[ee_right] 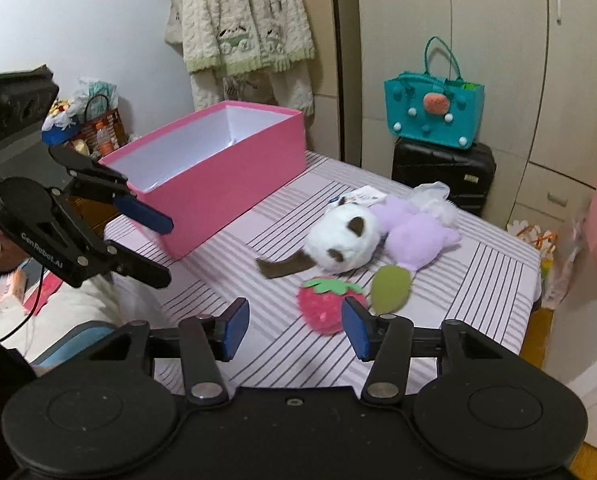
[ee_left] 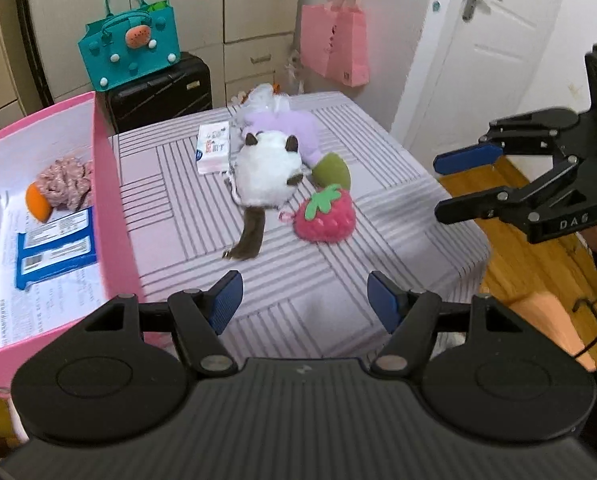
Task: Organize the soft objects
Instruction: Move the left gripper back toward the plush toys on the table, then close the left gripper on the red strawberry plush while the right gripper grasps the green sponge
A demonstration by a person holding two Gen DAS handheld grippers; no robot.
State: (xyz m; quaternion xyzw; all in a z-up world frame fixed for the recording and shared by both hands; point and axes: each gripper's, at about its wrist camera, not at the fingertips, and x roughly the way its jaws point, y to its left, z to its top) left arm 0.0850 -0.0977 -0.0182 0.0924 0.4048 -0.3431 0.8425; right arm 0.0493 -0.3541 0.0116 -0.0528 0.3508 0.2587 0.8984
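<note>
Both grippers hang above the tabletop (ee_left: 170, 184) with nothing in them: the left gripper (ee_left: 304, 300) has its fingers spread over bare striped cloth, and the right gripper (ee_right: 294, 322) has its fingers spread too, with the strawberry plush (ee_right: 324, 308) showing just beyond its right finger (ee_right: 356, 330) and not touched.

Taking the pink box (ee_left: 110, 184) as the landmark, the soft toys lie in a loose heap to the side of it: a white plush with brown ears (ee_left: 264, 172) nearest, a purple plush (ee_left: 286, 128) behind that, the strawberry plush in front. A small white packet (ee_left: 213, 148) sits between the heap and the box. Already inside the box are a pink ruffled item (ee_left: 64, 184), something orange (ee_left: 37, 202) and a blue-and-white pack (ee_left: 56, 248).

The step in hand looks like reaching for a toy to carry to the box. The strawberry is probably the easiest start (it lies free at the edge of the heap); closing around its plump middle rather than its green leaf should hold better. The white plush trails a long brown tail (ee_left: 248, 236) that could drag on its neighbours.

The purple plush is half covered, so its shape is unclear. The packet's print is unreadable, and the box floor is hidden in the right wrist view.
</note>
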